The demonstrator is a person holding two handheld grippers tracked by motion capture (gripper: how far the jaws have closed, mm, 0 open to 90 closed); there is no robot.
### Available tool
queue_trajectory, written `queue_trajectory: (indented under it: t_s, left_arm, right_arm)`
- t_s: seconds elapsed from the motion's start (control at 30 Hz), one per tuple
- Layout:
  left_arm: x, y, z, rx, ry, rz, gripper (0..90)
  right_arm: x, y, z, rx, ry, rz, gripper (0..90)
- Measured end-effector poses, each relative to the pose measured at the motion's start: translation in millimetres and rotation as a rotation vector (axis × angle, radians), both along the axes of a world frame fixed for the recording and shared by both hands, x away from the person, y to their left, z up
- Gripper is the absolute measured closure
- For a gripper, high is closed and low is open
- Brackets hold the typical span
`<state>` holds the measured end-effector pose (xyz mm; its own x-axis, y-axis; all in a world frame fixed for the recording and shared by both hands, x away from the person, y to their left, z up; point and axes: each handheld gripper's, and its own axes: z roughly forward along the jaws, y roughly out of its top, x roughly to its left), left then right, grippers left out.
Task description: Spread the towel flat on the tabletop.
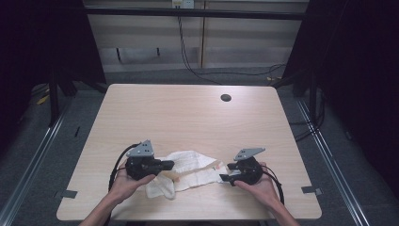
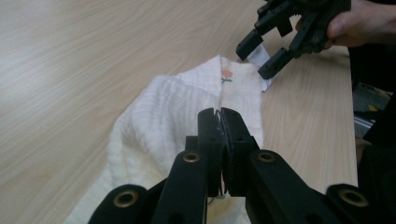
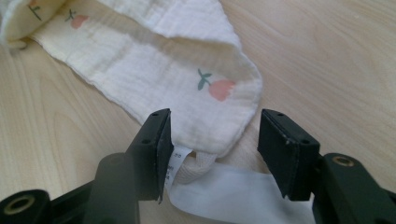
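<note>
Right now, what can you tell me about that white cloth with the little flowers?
The cloth is cream-white, crinkly woven fabric printed with small pink flowers, with a white label at one end. It lies rumpled and partly folded on the wooden table. The left gripper pinches one end; the right gripper's open jaws straddle the label end.

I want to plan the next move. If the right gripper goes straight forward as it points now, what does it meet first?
Most likely the cloth: the right gripper is open, and the cloth's corner, with its white label, already lies between its jaws.
</note>
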<state>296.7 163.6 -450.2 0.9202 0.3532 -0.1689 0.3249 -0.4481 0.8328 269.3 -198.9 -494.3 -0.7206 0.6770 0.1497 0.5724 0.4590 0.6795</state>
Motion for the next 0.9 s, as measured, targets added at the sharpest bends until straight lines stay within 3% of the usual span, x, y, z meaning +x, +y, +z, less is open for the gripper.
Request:
queue_trajectory:
  t_s: [0.1,0.27,0.37,0.47,0.6,0.63,0.73,0.77,0.9]
  left_arm:
    - [2.7,6.2,2.2,-0.018,0.001,0.025,88.1]
    - [5.5,12.9,2.6,-0.031,0.009,0.046,88.3]
    - [7.3,19.2,4.1,-0.054,0.015,0.063,88.4]
    - [8.8,24.3,4.6,-0.069,0.015,0.073,88.4]
    - [9.7,27.1,4.5,-0.073,0.016,0.093,88.4]
    - [9.5,27.1,3.7,-0.076,0.030,0.091,88.5]
    - [9.3,27.8,4.2,-0.077,0.031,0.093,88.5]
    - [9.3,28.8,4.7,-0.077,0.028,0.097,88.5]
    - [9.0,33.5,5.3,-0.086,0.030,0.101,88.5]
  right_arm:
    - [-1.2,1.1,-1.5,-0.032,-0.004,-0.006,45.0]
    - [-1.9,1.2,-2.6,-0.036,-0.008,-0.006,47.5]
    - [-4.2,2.8,-2.7,-0.064,-0.040,-0.002,54.6]
    - [-4.6,3.2,-2.6,-0.065,-0.040,-0.002,57.1]
    - [-3.4,1.4,-2.1,-0.072,-0.044,-0.015,66.7]
    - [-2.6,0.6,-1.9,-0.076,-0.046,-0.018,74.6]
    - [-1.7,-0.1,-2.0,-0.068,-0.038,-0.019,82.4]
    - [0.3,-1.5,-2.3,-0.037,-0.017,-0.027,85.5]
    - [4.0,-6.0,2.9,0.008,-0.008,-0.039,86.8]
